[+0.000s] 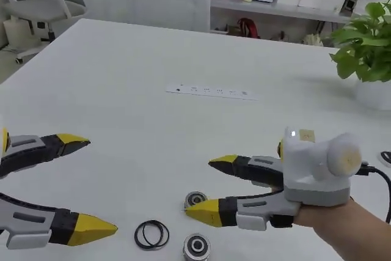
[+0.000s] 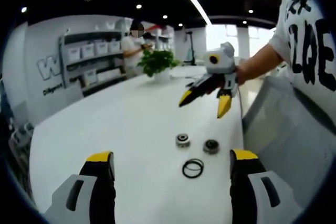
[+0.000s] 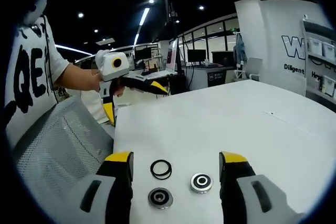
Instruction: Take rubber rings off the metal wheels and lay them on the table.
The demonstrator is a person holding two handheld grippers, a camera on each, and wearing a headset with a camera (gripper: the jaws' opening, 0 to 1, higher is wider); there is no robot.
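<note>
- Near the front edge of the table [image 1: 122, 77], black rubber rings [image 1: 151, 235] lie flat and overlapping, off both wheels.
- Just right of the rings are two metal wheels. The far wheel [image 1: 195, 199] and the near wheel [image 1: 197, 246] lie flat on the table, apart from each other.
- The left hand-held gripper [image 1: 102, 186] hovers left of the rings. Its jaws are spread wide with nothing between them.
- The right hand-held gripper [image 1: 198, 185], held by a hand [image 1: 342, 224], points left from the right side. Its jaws are also wide apart and empty.
- That gripper's lower jaw tip is just beside the far wheel; I cannot tell whether they touch.
- Farther off, a power strip [image 1: 211, 91] lies mid-table.
- A plant [image 1: 366, 41] stands at the far right.
</note>
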